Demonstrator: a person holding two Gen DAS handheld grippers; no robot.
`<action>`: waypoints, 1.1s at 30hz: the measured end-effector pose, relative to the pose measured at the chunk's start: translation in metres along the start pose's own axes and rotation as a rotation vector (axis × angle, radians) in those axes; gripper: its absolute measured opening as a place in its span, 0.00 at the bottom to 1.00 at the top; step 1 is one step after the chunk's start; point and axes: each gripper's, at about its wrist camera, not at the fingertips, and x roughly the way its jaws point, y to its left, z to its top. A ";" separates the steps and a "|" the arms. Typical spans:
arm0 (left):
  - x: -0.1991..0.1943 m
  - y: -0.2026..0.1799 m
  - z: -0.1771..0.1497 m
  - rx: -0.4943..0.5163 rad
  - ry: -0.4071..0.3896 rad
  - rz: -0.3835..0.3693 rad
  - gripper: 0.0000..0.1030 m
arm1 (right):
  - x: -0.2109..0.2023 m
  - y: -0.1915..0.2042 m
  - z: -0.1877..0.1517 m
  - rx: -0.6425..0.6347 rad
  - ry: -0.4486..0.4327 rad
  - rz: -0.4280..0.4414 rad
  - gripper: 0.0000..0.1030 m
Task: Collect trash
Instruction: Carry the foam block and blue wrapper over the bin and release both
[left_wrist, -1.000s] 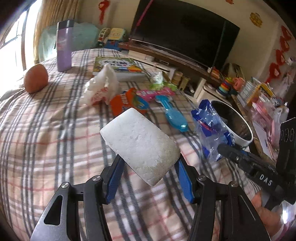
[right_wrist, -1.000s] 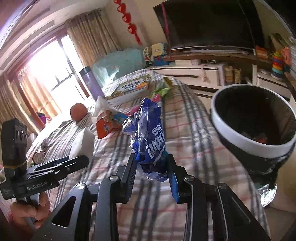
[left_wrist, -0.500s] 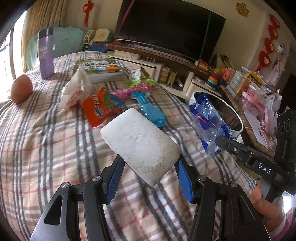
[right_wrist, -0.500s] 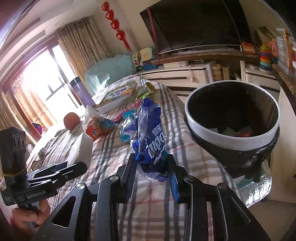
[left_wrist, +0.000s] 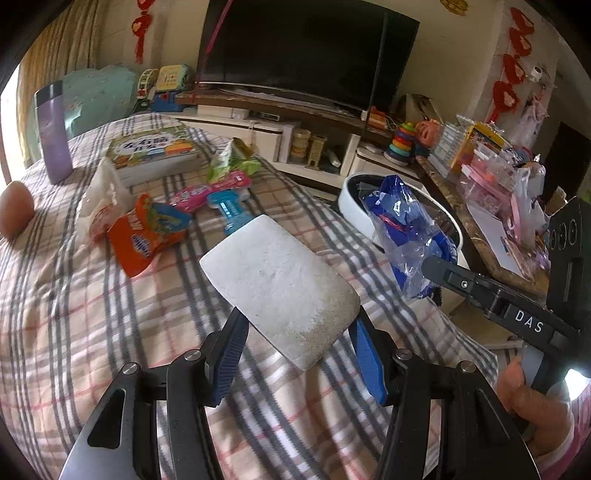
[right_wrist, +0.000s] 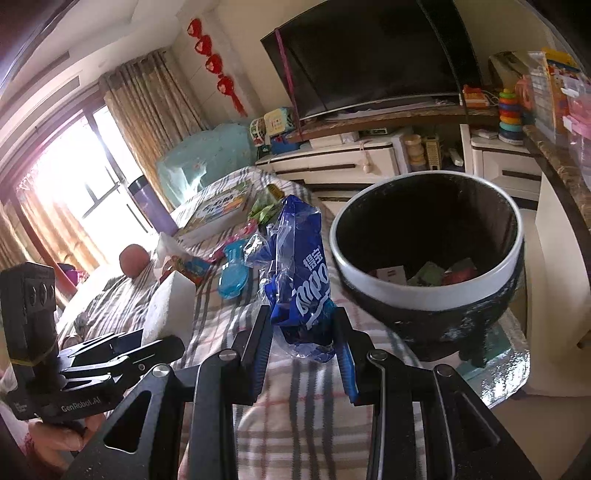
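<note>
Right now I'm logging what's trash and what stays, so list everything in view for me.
Foam block: 1, white, held in left tongs.
Blue wrapper: 1, blue and clear, held in right tongs near the bin.
Bin: 1, black with white rim, beside the bed, scraps inside.
Orange snack bag: 1, on the plaid bed cover.
White bag: 1, crumpled, left of the orange bag.
Pink wrapper: 1, mid bed.
Turquoise packet: 1, beside pink wrapper.
Green wrapper: 1, by the book.
Book: 1, far bed.
Purple bottle: 1, upright.
Left tongs: shut.
Right tongs: shut.
</note>
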 end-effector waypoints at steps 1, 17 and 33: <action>0.001 -0.002 0.001 0.004 0.000 -0.004 0.53 | -0.001 -0.003 0.001 0.003 -0.003 -0.004 0.32; 0.027 -0.032 0.021 0.064 0.010 -0.050 0.53 | -0.018 -0.043 0.011 0.061 -0.040 -0.071 0.32; 0.065 -0.064 0.057 0.122 0.013 -0.090 0.53 | -0.022 -0.079 0.033 0.096 -0.053 -0.118 0.32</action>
